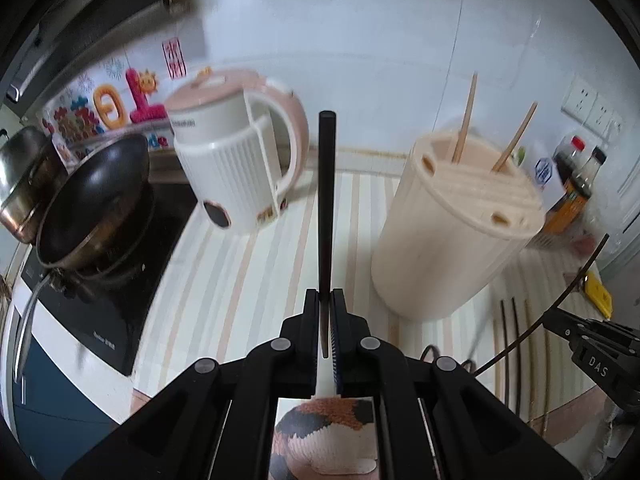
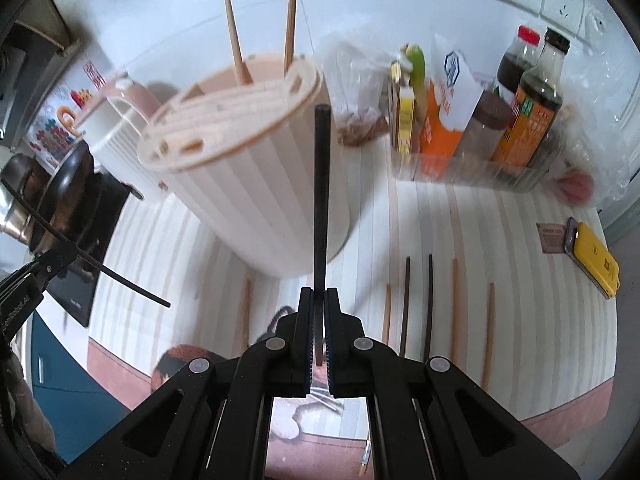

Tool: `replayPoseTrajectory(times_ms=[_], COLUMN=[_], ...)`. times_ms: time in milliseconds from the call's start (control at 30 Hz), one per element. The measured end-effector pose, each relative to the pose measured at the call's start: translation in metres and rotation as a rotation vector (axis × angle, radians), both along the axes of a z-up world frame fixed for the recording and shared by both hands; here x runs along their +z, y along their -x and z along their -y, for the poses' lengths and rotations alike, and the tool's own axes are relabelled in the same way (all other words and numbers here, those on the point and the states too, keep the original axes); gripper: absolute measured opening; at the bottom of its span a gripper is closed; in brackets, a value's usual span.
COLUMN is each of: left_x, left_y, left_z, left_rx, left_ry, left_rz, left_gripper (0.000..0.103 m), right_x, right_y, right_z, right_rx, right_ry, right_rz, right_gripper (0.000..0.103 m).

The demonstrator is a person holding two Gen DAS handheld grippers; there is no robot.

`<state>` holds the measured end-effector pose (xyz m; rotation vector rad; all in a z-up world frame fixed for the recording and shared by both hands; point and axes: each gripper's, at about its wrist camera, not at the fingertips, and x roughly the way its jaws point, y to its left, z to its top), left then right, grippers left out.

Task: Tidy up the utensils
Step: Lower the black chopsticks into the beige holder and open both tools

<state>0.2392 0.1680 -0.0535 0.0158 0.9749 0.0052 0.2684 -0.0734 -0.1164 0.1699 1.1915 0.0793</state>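
Observation:
My left gripper (image 1: 325,300) is shut on a black chopstick (image 1: 326,200) that points upright, left of the cream utensil holder (image 1: 448,240). My right gripper (image 2: 319,300) is shut on another black chopstick (image 2: 321,200), just in front of the holder (image 2: 256,184). Two wooden chopsticks (image 2: 236,40) stand in the holder's open compartment. Several more chopsticks, wooden and dark (image 2: 429,300), lie side by side on the striped counter to the right. The right gripper with its chopstick shows in the left wrist view (image 1: 560,316); the left one shows in the right wrist view (image 2: 52,260).
A pink-white rice cooker (image 1: 240,160) stands behind, a black wok (image 1: 96,200) on the stove at left. A clear tray of sauce bottles and boxes (image 2: 480,128) sits at the back right. A yellow phone (image 2: 594,260) lies near the counter's right edge.

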Motion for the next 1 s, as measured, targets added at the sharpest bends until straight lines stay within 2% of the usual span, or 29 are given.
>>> replayPoseTrajectory(times_ms=[267, 467, 633, 800, 1000], left_x=[0.053, 0.107, 0.138, 0.152, 0.158], left_y=[0.001, -0.003, -0.012, -0.03, -0.072], left_z=[0.002, 0.007, 0.017, 0.027, 0.047], left_rx=[-0.03, -0.048, -0.071, -0.1, -0.137], left_ry=[0.037, 0.075, 0.101, 0.147, 0.188], left_rz=[0.062, 0.13, 0.163, 0.158, 0.143], left_gripper=[0.003, 0.003, 0.003, 0.003, 0.003], right_x=[0.044, 0.1, 0.148, 0.193, 0.222], right_y=[-0.004, -0.01, -0.019, -0.039, -0.081], right_z=[0.012, 0.02, 0.022, 0.025, 0.026], right_rx=[0.006, 0.035, 0.066, 0.073, 0.04], right_ry=[-0.067, -0.107, -0.105, -0.085, -0.055], right_rz=[0.044, 0.092, 0.135, 0.207, 0.289], right_gripper=[0.005, 0.005, 0.005, 0.005, 0.005])
